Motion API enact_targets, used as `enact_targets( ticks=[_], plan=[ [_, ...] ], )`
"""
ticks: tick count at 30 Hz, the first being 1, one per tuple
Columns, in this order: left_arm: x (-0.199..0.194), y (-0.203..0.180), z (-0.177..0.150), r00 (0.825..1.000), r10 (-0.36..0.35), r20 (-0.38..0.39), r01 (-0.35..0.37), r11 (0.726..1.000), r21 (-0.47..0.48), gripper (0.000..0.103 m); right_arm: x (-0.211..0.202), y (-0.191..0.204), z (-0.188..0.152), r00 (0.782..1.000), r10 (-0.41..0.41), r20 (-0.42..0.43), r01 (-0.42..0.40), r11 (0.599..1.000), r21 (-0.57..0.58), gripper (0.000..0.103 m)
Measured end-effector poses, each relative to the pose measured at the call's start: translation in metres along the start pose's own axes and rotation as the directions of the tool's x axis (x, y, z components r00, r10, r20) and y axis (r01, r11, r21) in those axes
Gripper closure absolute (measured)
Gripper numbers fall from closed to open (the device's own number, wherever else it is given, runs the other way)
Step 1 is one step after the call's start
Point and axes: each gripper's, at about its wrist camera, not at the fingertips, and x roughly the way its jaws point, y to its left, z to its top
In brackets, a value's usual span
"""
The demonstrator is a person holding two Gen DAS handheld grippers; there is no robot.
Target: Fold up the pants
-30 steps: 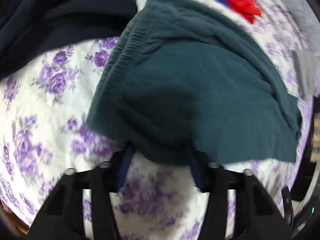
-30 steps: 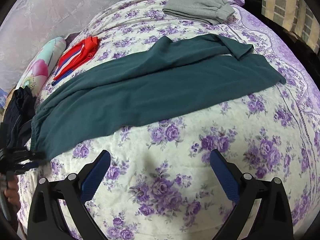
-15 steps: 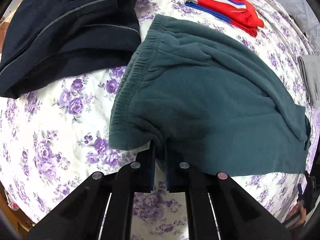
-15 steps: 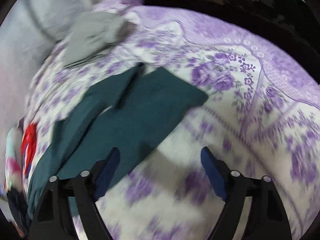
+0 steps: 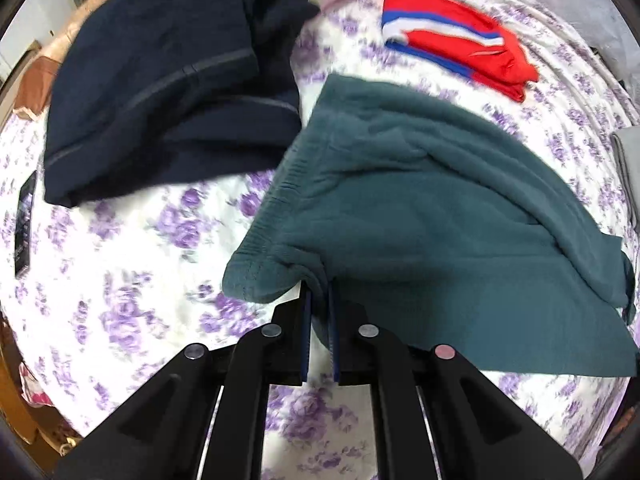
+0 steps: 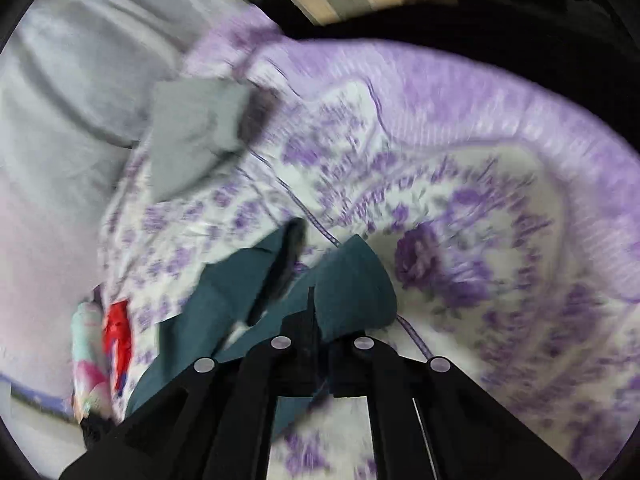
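The teal pants [image 5: 420,216] lie across the middle of the bed [image 5: 132,264], waistband toward the navy garment [image 5: 160,92] at the pillow end. The left gripper [image 5: 319,300] points steeply down, its jaws clamped on the near corner of the waistband, which lifts off the sheet. At the far end the right gripper [image 6: 314,308] tilts downward, its jaws having just closed onto a leg cuff of the pants [image 6: 352,284]. A red striped garment [image 5: 460,52] lies near the bed's far edge

Left tongs [image 5: 319,300] and right tongs [image 6: 316,312] clamped tight.
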Motion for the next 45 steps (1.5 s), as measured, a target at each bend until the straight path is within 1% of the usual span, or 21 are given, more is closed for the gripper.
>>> enact_targets(
  ticks=[5, 8, 11, 13, 15, 17, 19, 21, 23, 25, 27, 28, 29, 30, 31, 35, 38, 41, 42, 43, 45],
  plan=[
    [-0.03, 0.015, -0.025, 1.0, -0.006, 0.017, 0.005, 0.999, 0.054, 0.097, -0.062, -0.023, -0.022, 0.999, -0.043, 0.0, 0.043, 0.994, -0.096, 0.1],
    [-0.02, 0.017, -0.052, 0.998, -0.006, -0.055, 0.012, 0.992, 0.124, 0.096, -0.06, -0.065, -0.045, 0.992, -0.102, -0.074, 0.097, 0.992, -0.077, 0.099],
    [0.004, 0.022, -0.077, 0.991, 0.087, -0.102, -0.066, 0.978, 0.197, 0.093, -0.046, -0.101, -0.071, 0.952, -0.271, -0.141, 0.256, 0.96, -0.115, 0.09],
    [0.007, 0.031, -0.082, 0.978, 0.191, -0.085, -0.169, 0.961, 0.219, 0.092, -0.055, -0.11, -0.072, 0.957, -0.267, -0.113, 0.26, 0.963, -0.071, 0.081],
    [-0.001, 0.04, -0.079, 0.97, 0.24, -0.047, -0.224, 0.949, 0.223, 0.091, -0.071, -0.098, -0.062, 0.925, -0.379, -0.007, 0.377, 0.922, -0.087, 0.051],
    [-0.011, 0.047, -0.072, 0.965, 0.262, -0.009, -0.254, 0.944, 0.213, 0.086, -0.083, -0.079, -0.051, 0.903, -0.416, 0.112, 0.427, 0.897, -0.114, 0.05],
    [-0.025, 0.049, -0.062, 0.964, 0.263, 0.04, -0.265, 0.944, 0.196, 0.083, -0.079, -0.061, -0.044, 0.928, -0.353, 0.121, 0.369, 0.916, -0.158, 0.05],
    [-0.033, 0.04, -0.059, 0.972, 0.222, 0.072, -0.232, 0.952, 0.199, 0.077, -0.06, -0.044, -0.043, 0.964, -0.261, 0.046, 0.264, 0.942, -0.205, 0.052],
    [-0.03, 0.022, -0.058, 0.982, 0.167, 0.092, -0.184, 0.957, 0.223, 0.067, -0.036, -0.031, -0.051, 0.974, -0.224, -0.034, 0.207, 0.942, -0.265, 0.054],
    [-0.022, -0.001, -0.061, 0.986, 0.132, 0.104, -0.157, 0.946, 0.284, 0.054, -0.012, -0.037, -0.059, 0.933, -0.357, -0.049, 0.323, 0.887, -0.331, 0.054],
    [0.006, -0.02, -0.067, 0.973, 0.222, 0.068, -0.232, 0.905, 0.356, 0.051, -0.007, -0.05, -0.053, 0.83, -0.557, 0.035, 0.539, 0.783, -0.31, 0.054],
    [0.015, -0.023, -0.068, 0.966, 0.255, 0.05, -0.255, 0.893, 0.371, 0.053, -0.02, -0.05, -0.047, 0.804, -0.584, 0.113, 0.593, 0.773, -0.227, 0.052],
    [0.014, -0.026, -0.069, 0.972, 0.229, 0.045, -0.229, 0.902, 0.367, 0.053, -0.029, -0.044, -0.042, 0.819, -0.55, 0.162, 0.573, 0.799, -0.184, 0.052],
    [0.011, -0.028, -0.069, 0.979, 0.198, 0.052, -0.203, 0.909, 0.363, 0.053, -0.032, -0.033, -0.039, 0.859, -0.48, 0.177, 0.508, 0.839, -0.195, 0.049],
    [0.006, -0.032, -0.069, 0.982, 0.176, 0.069, -0.189, 0.911, 0.367, 0.053, -0.024, -0.012, -0.034, 0.921, -0.367, 0.133, 0.39, 0.879, -0.273, 0.046],
    [-0.017, -0.055, -0.062, 0.982, 0.107, 0.152, -0.16, 0.907, 0.39, 0.034, 0.016, 0.038, -0.02, 0.987, -0.163, -0.009, 0.148, 0.915, -0.374, 0.039],
    [-0.015, -0.078, -0.057, 0.986, 0.075, 0.151, -0.127, 0.919, 0.373, 0.031, 0.065, 0.063, -0.01, 0.985, -0.048, -0.167, -0.006, 0.952, -0.305, 0.038],
    [-0.001, -0.096, -0.058, 0.986, 0.061, 0.157, -0.116, 0.919, 0.376, 0.031, 0.109, 0.081, -0.005, 0.97, -0.09, -0.227, 0.009, 0.942, -0.336, 0.042],
    [0.007, -0.105, -0.063, 0.993, 0.003, 0.114, -0.046, 0.925, 0.377, 0.031, 0.118, 0.082, -0.003, 0.966, -0.108, -0.234, 0.024, 0.941, -0.337, 0.068],
    [0.014, -0.11, -0.072, 0.996, 0.027, 0.087, -0.058, 0.924, 0.378, 0.031, 0.126, 0.08, 0.002, 0.962, -0.126, -0.244, 0.043, 0.946, -0.321, 0.088],
    [0.032, -0.11, -0.077, 0.998, 0.066, 0.014, -0.067, 0.93, 0.362, 0.033, 0.12, 0.075, 0.02, 0.959, -0.058, -0.276, -0.006, 0.974, -0.227, 0.097]
  ],
)
